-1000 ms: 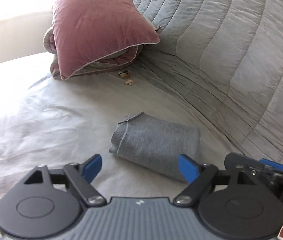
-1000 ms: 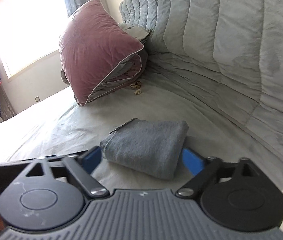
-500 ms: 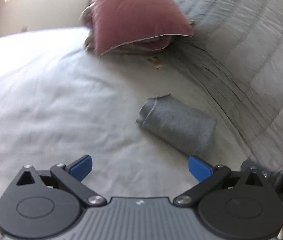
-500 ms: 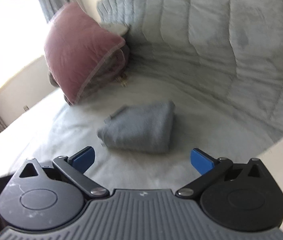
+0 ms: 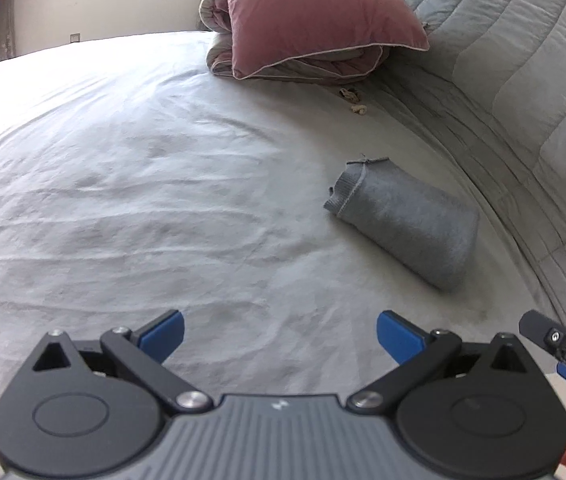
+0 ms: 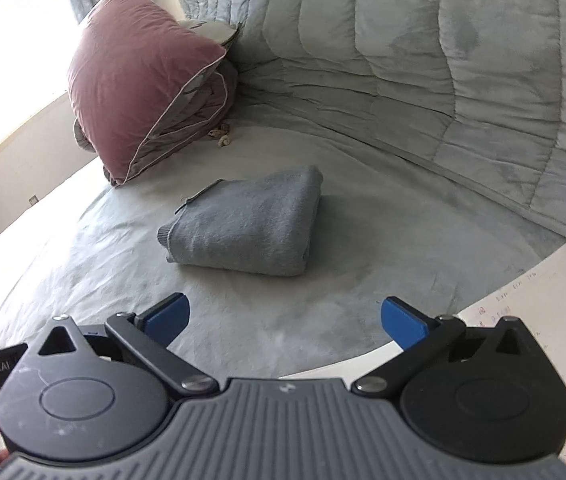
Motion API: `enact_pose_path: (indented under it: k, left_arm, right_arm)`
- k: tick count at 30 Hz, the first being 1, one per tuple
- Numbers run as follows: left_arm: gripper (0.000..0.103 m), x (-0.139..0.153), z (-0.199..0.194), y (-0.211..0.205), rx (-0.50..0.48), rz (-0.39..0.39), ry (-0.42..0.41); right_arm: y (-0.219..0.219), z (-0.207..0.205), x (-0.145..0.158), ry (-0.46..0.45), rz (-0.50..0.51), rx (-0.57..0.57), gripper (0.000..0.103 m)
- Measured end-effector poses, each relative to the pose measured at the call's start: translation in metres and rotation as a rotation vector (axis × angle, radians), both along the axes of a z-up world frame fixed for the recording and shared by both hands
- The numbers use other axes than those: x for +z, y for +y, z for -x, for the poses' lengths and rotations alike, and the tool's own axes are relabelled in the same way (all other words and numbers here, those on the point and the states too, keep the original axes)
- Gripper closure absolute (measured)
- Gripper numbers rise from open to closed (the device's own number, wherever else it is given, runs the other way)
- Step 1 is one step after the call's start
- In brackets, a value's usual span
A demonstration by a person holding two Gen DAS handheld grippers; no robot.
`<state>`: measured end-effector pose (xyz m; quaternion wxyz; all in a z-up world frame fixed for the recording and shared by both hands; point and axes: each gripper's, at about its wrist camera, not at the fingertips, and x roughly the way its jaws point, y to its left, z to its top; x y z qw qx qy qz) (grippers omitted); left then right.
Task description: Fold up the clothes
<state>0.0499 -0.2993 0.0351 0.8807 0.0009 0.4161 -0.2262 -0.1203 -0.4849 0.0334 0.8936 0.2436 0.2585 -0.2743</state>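
On the bed sheet [image 6: 363, 240]: gray garment [image 6: 243, 224] folded into a compact bundle.
Left gripper [image 5: 279, 334] and right gripper [image 6: 285, 318] spread wide, empty, clear of it; looks folded, nothing further evident.

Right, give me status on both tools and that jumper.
Left tool open, empty. Right tool open, empty. Grey jumper folded, lying on the bed sheet, clear of both tools. Nothing in the way.
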Motion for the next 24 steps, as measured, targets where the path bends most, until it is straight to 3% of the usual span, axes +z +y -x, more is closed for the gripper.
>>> enact_pose_path:
  k: [8,15,24]
  left_arm:
    - [0.000,0.003,0.004,-0.001,-0.020,-0.024,-0.014]
    - [0.000,0.002,0.008,-0.008,0.013,-0.074,-0.029]
    - [0.000,0.005,0.022,-0.020,-0.022,-0.082,-0.044]
  right_arm:
    - [0.012,-0.008,0.005,0.014,0.111,0.043,0.000]
    - [0.013,-0.010,0.004,0.025,0.092,0.057,0.000]
    - [0.012,-0.001,0.002,0.025,0.091,0.053,0.000]
